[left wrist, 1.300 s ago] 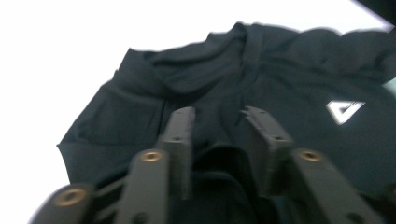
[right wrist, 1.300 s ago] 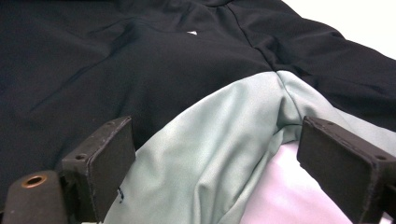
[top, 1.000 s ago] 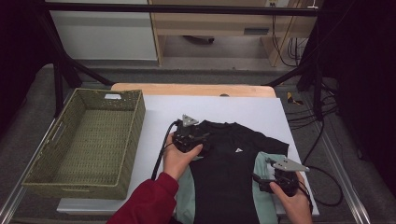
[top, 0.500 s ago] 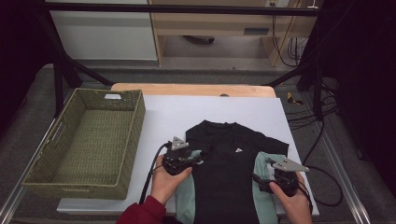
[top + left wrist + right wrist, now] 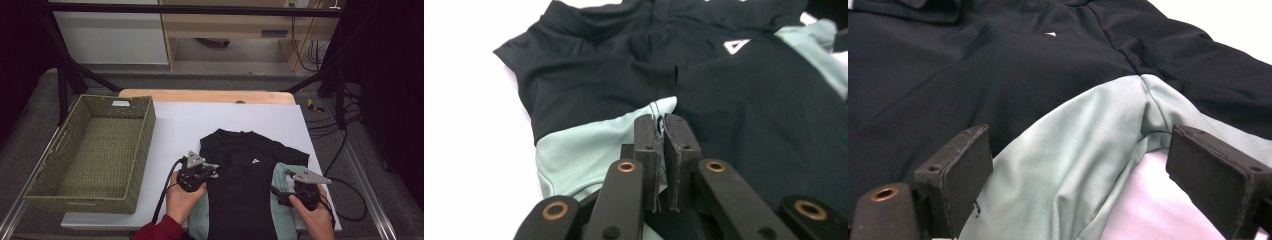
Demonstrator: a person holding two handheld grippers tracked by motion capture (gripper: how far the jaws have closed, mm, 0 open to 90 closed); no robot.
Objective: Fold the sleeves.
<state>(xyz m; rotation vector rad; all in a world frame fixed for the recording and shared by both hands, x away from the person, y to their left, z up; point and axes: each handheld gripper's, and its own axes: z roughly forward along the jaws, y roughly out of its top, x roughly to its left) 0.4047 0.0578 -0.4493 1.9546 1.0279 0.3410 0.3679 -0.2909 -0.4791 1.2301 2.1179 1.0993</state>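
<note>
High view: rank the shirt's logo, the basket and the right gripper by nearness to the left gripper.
From the left gripper:
1. Logo, just to its right on the shirt's chest.
2. Right gripper, across the shirt at its right edge.
3. Basket, off to the left; its nearest rim comes close to the right gripper's distance.

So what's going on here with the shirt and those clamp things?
A person works on a black and pale green shirt spread on a white table, a hand-held gripper in each hand. The left gripper has just closed its jaws on the shirt's fabric at one side seam. The right gripper sits open over the green panel at the other side. A woven basket stands beside the shirt.
</note>
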